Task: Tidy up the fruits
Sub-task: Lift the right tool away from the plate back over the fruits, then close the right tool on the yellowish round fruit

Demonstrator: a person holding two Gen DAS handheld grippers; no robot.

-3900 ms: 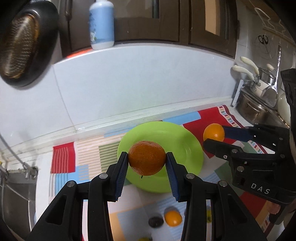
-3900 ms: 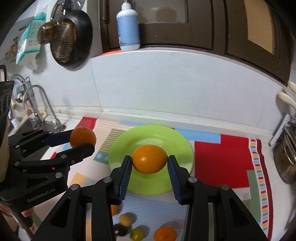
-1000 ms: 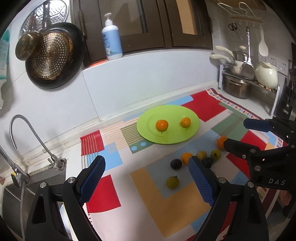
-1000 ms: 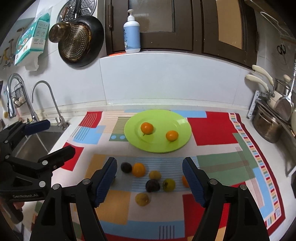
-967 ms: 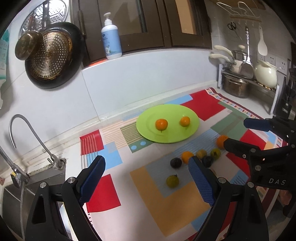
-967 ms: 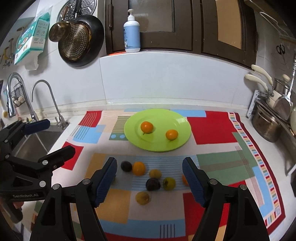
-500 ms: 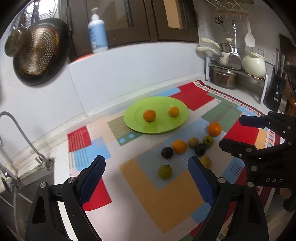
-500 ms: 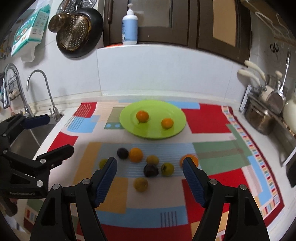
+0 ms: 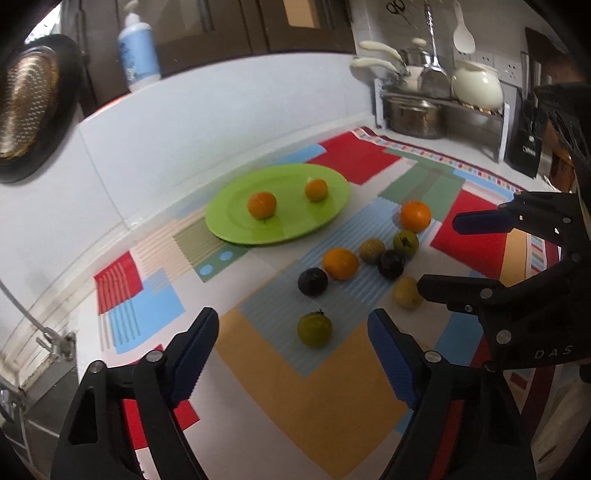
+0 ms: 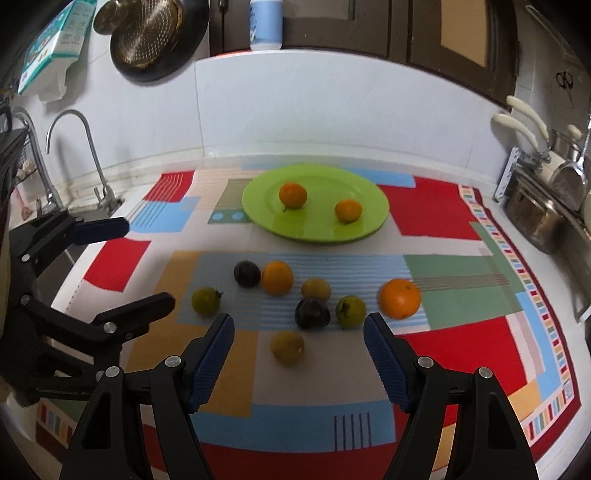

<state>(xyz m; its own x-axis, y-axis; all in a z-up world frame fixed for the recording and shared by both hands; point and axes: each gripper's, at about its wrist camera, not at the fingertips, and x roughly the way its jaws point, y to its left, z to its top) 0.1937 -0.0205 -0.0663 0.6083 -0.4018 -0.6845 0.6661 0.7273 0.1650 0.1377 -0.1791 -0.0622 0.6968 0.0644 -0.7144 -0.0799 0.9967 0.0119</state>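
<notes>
A green plate point(image 10: 365, 221) holds two oranges point(image 10: 293, 196) point(image 10: 348, 211); the plate also shows in the left wrist view point(image 9: 229, 221). Several loose fruits lie on the patterned mat in front of it: two oranges point(image 10: 277, 278) point(image 10: 400, 298), two dark plums point(image 10: 246, 273) point(image 10: 312, 313), green fruits point(image 10: 206, 301) point(image 10: 350, 311) and yellowish ones point(image 10: 287, 347). My left gripper point(image 9: 293, 354) is open and empty above a green fruit point(image 9: 314, 329). My right gripper point(image 10: 299, 354) is open and empty above the yellowish fruit.
A sink with a faucet point(image 10: 70, 147) is at the left. A rack with pots point(image 9: 417, 114) and a white kettle point(image 9: 476, 85) stands at the right. A pan point(image 10: 155, 33) hangs on the wall. A soap bottle point(image 10: 266, 24) stands on the ledge.
Since 3.9 s ago both grippers let their oranges go on the plate and pulled back. In the last second both have moved lower and closer to the loose fruits, still open.
</notes>
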